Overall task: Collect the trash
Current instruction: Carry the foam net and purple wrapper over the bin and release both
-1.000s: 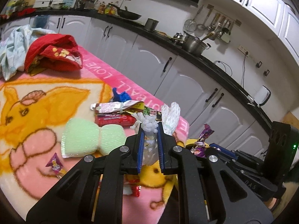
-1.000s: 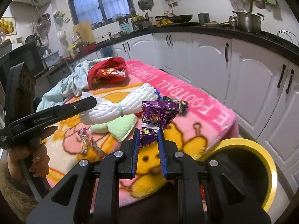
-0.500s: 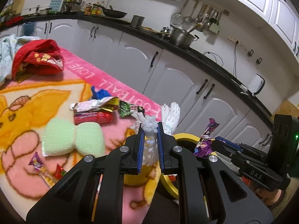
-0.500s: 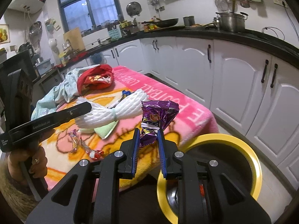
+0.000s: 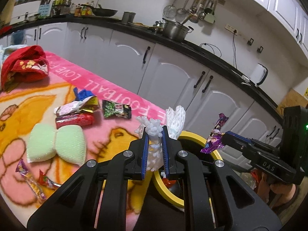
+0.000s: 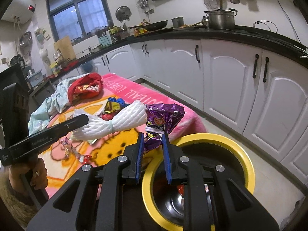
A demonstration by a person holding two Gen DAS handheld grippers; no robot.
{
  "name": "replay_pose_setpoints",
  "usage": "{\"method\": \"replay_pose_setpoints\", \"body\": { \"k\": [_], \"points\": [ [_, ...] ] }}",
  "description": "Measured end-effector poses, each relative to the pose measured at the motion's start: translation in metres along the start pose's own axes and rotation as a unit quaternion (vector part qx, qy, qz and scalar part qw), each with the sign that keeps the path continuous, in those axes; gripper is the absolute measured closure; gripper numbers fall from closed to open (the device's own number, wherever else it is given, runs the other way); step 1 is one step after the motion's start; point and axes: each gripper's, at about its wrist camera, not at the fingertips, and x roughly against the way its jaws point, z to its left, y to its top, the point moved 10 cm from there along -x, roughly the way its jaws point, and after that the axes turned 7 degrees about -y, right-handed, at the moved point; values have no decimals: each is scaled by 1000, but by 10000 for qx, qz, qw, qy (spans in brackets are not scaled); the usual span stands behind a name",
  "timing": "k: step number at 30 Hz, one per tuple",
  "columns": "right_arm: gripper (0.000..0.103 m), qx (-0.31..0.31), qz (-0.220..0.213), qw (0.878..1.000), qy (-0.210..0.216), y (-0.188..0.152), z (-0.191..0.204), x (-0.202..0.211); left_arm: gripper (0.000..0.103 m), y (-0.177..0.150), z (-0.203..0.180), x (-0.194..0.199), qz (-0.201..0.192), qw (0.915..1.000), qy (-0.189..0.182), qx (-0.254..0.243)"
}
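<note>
"LOVE… FOOTBALL" on pink blanket; "DAS" on right gripper; left's label prob. "GenRobot.AI".

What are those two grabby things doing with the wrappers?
A person is tidying up trash with a gripper in each hand. The left gripper pinches a white foam net, and the right gripper pinches a purple snack wrapper. Both hang near the yellow-rimmed bin beside the table. More wrappers and a green foam net lie on the pink blanket.

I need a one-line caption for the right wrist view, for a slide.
Right gripper holds a purple wrapper near the yellow-rimmed bin; left gripper carries white foam netting.
</note>
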Motion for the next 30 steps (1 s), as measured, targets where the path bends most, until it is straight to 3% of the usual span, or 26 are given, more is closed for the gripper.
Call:
{"method": "replay_pose_setpoints", "body": {
  "k": [14, 30],
  "points": [
    [84, -172, 185, 9994, -234, -12, -35, 2, 95, -15, -26, -29, 271, 9993, -107, -242],
    [84, -330, 755, 9952, -523, -46, -75, -20, 95, -45, -51, -71, 755, 9958, -194, -475]
  ]
}}
